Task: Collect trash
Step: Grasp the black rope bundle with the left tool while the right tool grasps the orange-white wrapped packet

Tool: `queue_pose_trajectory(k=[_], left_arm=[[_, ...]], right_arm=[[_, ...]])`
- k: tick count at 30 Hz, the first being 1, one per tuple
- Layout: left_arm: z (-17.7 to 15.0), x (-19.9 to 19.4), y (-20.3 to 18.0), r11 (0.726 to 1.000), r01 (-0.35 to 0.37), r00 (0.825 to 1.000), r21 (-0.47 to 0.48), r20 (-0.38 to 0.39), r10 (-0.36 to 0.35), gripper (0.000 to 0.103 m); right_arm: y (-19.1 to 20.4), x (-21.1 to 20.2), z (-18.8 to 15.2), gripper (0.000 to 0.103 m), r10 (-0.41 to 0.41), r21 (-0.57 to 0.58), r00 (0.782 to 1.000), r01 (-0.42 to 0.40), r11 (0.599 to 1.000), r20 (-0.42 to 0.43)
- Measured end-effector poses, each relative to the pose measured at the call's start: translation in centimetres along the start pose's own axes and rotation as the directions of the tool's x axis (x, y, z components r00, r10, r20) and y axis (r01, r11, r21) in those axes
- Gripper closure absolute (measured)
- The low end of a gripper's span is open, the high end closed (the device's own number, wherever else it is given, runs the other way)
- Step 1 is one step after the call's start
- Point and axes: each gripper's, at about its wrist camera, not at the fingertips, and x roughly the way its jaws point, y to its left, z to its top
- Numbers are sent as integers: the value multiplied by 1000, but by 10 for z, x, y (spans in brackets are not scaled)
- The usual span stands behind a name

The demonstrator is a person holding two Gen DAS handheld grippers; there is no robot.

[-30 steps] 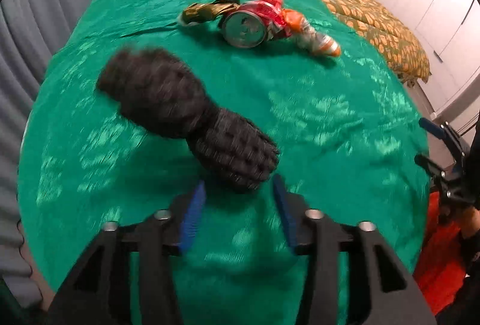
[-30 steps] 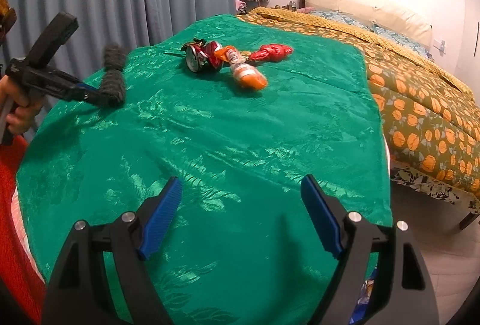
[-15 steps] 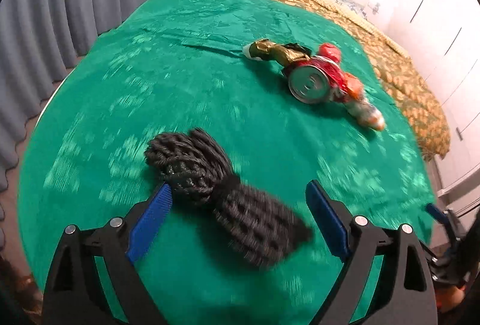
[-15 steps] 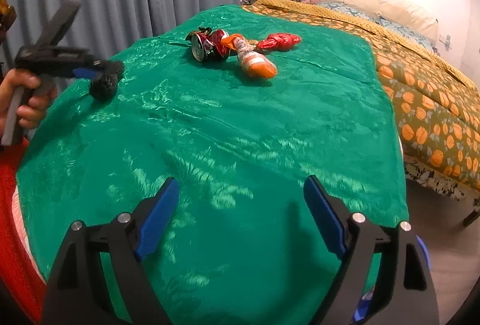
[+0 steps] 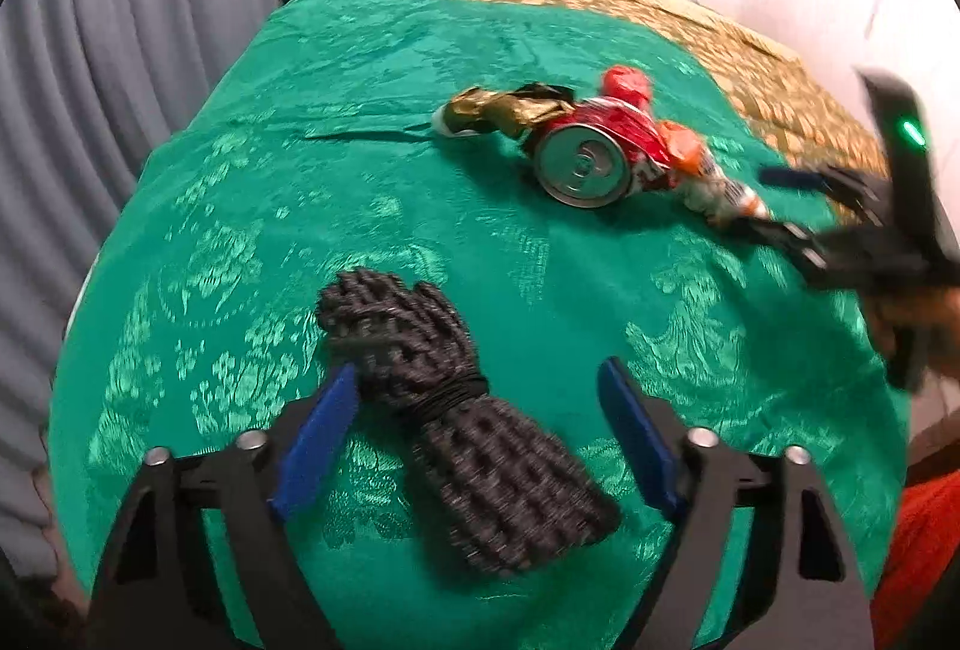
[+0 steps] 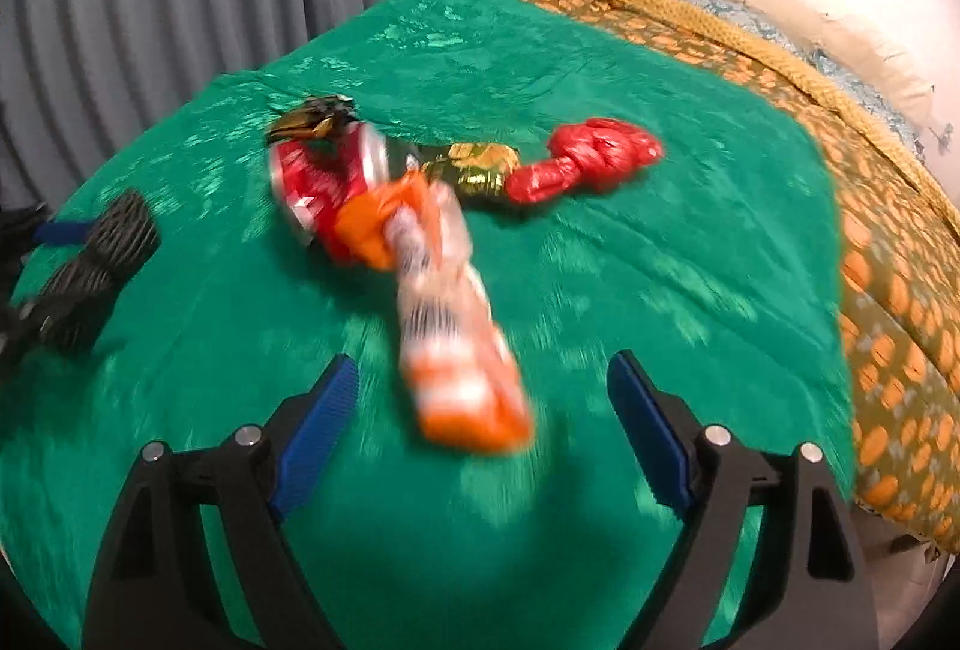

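Mesh bundle (image 5: 462,422) lies apart from trash pile (image 5: 591,152)

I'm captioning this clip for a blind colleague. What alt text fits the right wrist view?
The open right claw hovers over a green cloth, its blue fingers either side of the near end of a blurred orange-and-white wrapper. Behind lie a crushed red can, a gold wrapper and a knotted red bag.

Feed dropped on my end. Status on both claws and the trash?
Left claw open, black mesh bundle lying between its pads. Right claw open, empty, orange wrapper just ahead. Crushed red can beside it. Nothing blocking.
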Motion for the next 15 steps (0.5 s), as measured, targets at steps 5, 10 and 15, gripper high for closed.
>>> queue_pose_trajectory(k=[5, 10, 15], left_arm=[[-1, 1, -12, 997, 32, 999, 67, -7, -31, 58], [-10, -14, -31, 983, 158, 987, 93, -31, -156, 63], [-31, -30, -74, 961, 215, 976, 173, -73, -206, 62]], right_arm=[[-5, -4, -5, 61, 46, 74, 999, -44, 996, -17], [-10, -62, -42, 63, 167, 237, 986, -157, 959, -22], [-9, -103, -96, 63, 420, 462, 908, -367, 808, -13]])
